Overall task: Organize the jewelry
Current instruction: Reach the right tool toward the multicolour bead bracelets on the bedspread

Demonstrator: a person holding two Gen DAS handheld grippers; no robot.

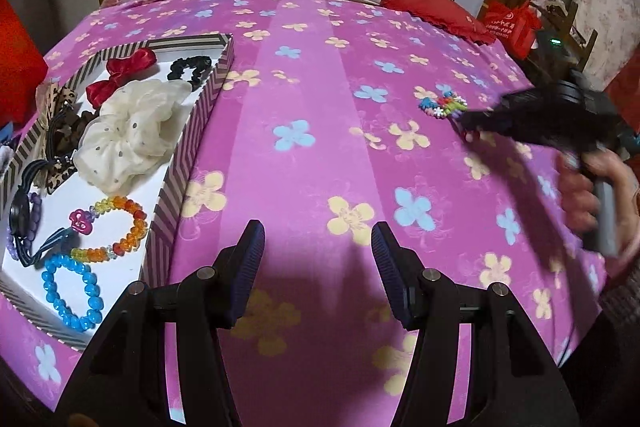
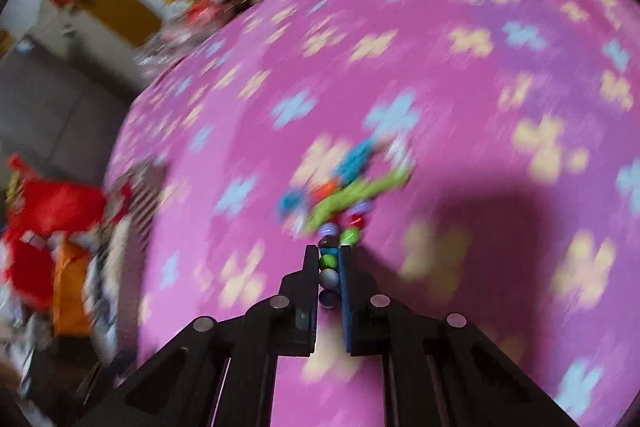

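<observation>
Landmark for all positions: the striped box (image 1: 200,107) lying on the pink flowered bedspread (image 1: 320,155).

Right gripper (image 2: 329,269): jaws drawn narrow, clamped on a run of round beads from the multicoloured bead bracelet (image 2: 340,187). Several beads sit in line between the pads; the rest of the string, with its flower-shaped pieces, trails ahead of the fingertips over the bedspread. In the left wrist view the bracelet (image 1: 442,106) lies well to the right of the box, with the right gripper (image 1: 472,125) at its near edge. Whether it has fully left the cloth I cannot tell (right view is heavily blurred).

Left gripper (image 1: 318,259): jaws wide apart, nothing between them, hovering over the bedspread just right of the box's near corner.

Already inside the box: white scrunchie (image 1: 128,135), red bow (image 1: 120,71), black scrunchie (image 1: 190,65), orange-and-yellow bead bracelet (image 1: 116,227), blue bead bracelet (image 1: 72,291).

Handling judgement: bracelet looks light and limp, probably on elastic, so it will dangle and swing from the held section. Beads are hard, glossy and round, likely to roll or squirt out of a flat pinch. Hold across the string with beads seated between the pads (as it appears now), firm but not crushing. Flower pieces may snag on the box rim.
</observation>
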